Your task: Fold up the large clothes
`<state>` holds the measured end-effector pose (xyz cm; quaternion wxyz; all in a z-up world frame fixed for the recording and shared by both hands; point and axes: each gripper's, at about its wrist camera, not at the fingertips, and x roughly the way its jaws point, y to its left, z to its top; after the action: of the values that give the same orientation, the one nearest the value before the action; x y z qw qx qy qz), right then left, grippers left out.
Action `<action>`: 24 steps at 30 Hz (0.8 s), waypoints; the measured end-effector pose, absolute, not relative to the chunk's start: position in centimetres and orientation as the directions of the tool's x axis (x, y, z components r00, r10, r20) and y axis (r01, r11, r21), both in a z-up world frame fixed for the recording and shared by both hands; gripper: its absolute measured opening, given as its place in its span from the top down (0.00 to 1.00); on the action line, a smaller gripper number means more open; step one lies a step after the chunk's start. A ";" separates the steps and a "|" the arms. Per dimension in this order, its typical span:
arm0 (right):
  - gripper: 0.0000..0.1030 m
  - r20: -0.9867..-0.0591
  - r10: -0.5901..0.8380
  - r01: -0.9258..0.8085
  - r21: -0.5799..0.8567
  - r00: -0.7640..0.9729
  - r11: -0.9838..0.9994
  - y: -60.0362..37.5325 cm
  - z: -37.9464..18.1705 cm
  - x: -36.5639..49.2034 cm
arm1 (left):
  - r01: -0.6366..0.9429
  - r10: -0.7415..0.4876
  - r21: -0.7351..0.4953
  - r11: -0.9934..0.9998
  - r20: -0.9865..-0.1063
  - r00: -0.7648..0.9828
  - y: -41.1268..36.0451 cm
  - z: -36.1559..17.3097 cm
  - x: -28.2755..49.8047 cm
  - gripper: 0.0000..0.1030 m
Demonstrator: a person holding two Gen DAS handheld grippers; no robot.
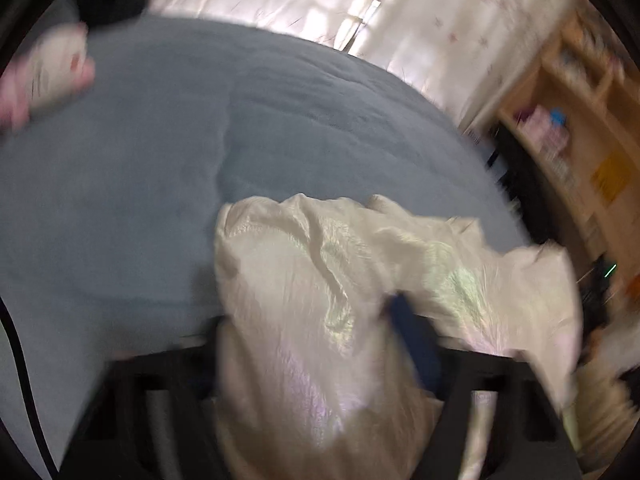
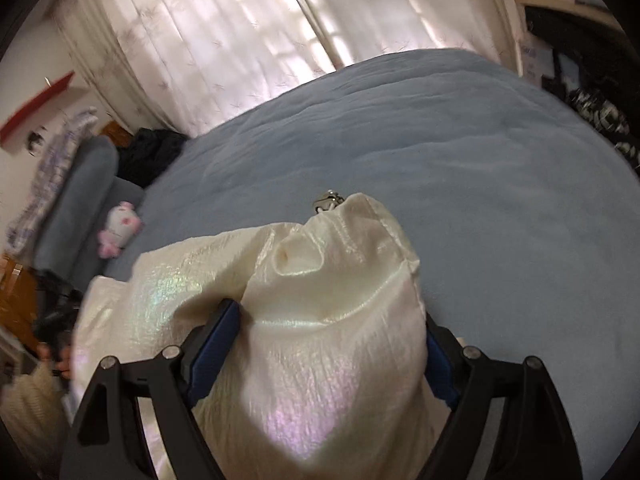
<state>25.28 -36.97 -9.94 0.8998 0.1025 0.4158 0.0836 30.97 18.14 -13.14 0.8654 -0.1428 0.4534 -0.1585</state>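
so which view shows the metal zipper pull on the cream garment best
The right wrist view: the metal zipper pull sits sharp at the top edge of the cream garment, against the blue bedspread. The left wrist view is blurred and shows only the shiny fabric, no pull visible.

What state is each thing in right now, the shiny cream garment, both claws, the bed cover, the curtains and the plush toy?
Cream garment: crumpled, bunched, partly on the bed, its zipper pull at the top.
Right claw: closed around a thick fold of the garment.
Left claw: garment bunched between its fingers; blurred, grip unclear.
Blue bed cover: spread out, lightly wrinkled.
Curtains: drawn, backlit.
Plush toy: lying by the pillow.
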 end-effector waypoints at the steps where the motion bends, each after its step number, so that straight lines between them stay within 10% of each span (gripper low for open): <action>1: 0.56 -0.730 0.193 -0.056 0.208 0.656 0.976 -36.6 -9.8 25.2 | 0.144 -0.365 -0.345 0.928 -0.751 0.550 17.4 -12.8 30.9 0.76; 7: 0.85 -0.654 0.007 0.060 0.081 0.756 0.995 -35.2 -7.3 23.8 | -0.014 -0.141 -0.208 0.978 -0.713 0.686 15.9 -9.5 29.9 0.91; 24: 0.77 -0.785 -0.194 0.294 -0.016 0.589 0.956 -34.1 -16.0 31.1 | -0.367 0.320 0.122 0.922 -0.774 0.546 11.5 -17.6 35.0 0.88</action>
<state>31.07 -34.13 -15.97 0.8894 0.0574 0.4323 -0.1371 35.03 11.46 -17.64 0.8789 -0.0270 0.4344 0.1952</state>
